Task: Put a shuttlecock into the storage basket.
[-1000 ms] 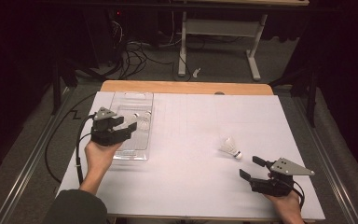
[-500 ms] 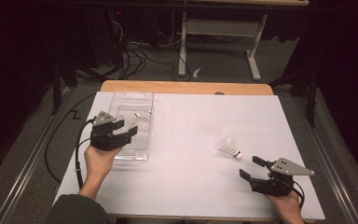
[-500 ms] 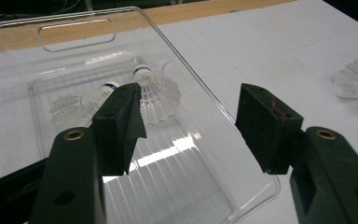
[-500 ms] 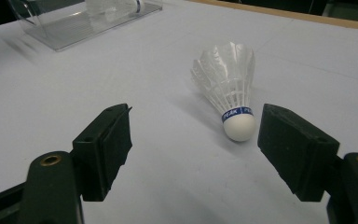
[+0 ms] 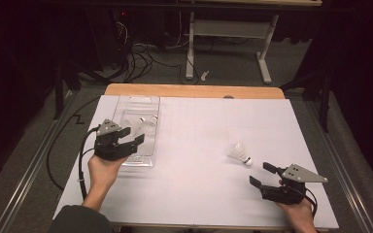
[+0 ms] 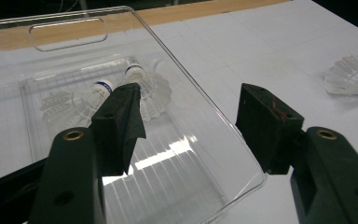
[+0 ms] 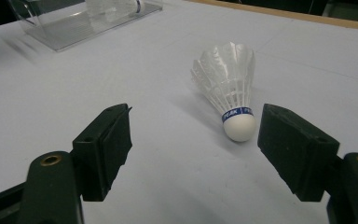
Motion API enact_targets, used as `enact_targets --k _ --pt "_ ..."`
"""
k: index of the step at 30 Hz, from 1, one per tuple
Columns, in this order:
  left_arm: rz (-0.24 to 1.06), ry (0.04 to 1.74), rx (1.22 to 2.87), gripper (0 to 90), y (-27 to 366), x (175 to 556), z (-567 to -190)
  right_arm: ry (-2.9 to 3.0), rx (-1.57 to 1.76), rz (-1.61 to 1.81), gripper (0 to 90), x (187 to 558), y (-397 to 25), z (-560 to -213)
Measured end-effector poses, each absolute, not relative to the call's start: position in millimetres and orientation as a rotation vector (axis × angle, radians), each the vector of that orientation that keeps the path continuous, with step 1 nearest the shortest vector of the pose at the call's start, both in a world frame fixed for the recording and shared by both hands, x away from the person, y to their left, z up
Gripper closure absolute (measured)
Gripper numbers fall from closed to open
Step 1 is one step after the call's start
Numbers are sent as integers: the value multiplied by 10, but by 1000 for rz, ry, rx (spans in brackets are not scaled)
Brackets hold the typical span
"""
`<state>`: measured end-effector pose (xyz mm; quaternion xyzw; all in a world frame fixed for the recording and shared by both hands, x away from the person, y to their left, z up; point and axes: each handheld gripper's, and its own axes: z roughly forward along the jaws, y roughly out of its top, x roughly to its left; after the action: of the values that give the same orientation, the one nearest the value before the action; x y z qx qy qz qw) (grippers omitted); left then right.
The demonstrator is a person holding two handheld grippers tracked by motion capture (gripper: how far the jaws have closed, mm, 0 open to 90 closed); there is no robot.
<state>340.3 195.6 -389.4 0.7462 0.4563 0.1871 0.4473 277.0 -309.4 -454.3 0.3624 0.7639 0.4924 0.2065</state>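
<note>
Your left gripper is hovering with its jaws spread wide and gripping nothing, over the near end of the clear plastic tray that is sitting at the left of the white tabletop. Two shuttlecocks are lying side by side in the tray's far half, beyond your jaws, with nothing between them. To the right, well apart from the tray, a lone shuttlecock is lying on its side on the bare sheet, its cork end pointing towards your right gripper. That gripper is resting near it, jaws wide apart and empty, the shuttlecock just beyond them, nearer the right jaw, nothing blocking the way.
</note>
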Motion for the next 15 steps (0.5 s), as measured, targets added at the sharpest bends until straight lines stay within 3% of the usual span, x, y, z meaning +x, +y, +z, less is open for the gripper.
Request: enact_targets --k 15 --pt "446 1119 1833 407 1959 3319 -3937 2127 1010 1372 261 2770 -3094 -4543"
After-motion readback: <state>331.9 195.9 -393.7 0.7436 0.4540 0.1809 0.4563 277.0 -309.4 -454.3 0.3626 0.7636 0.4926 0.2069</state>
